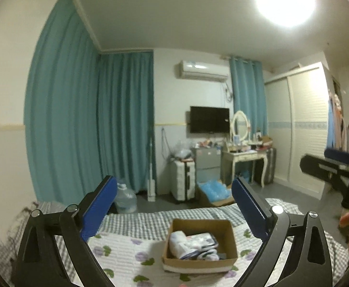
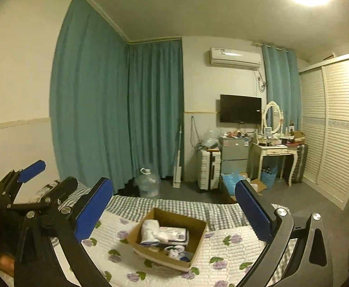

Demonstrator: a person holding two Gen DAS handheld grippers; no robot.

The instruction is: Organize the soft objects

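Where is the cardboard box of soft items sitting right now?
The cardboard box sits on the floral quilt on the bed, low and centre in both wrist views, between and beyond each gripper's open fingers, untouched.

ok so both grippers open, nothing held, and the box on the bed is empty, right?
Not empty. The box on the bed holds folded soft items, mostly white, as both wrist views show. The rest stands: left gripper and right gripper are open, nothing held.

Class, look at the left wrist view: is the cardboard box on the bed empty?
No, the cardboard box on the bed holds white and dark soft items.
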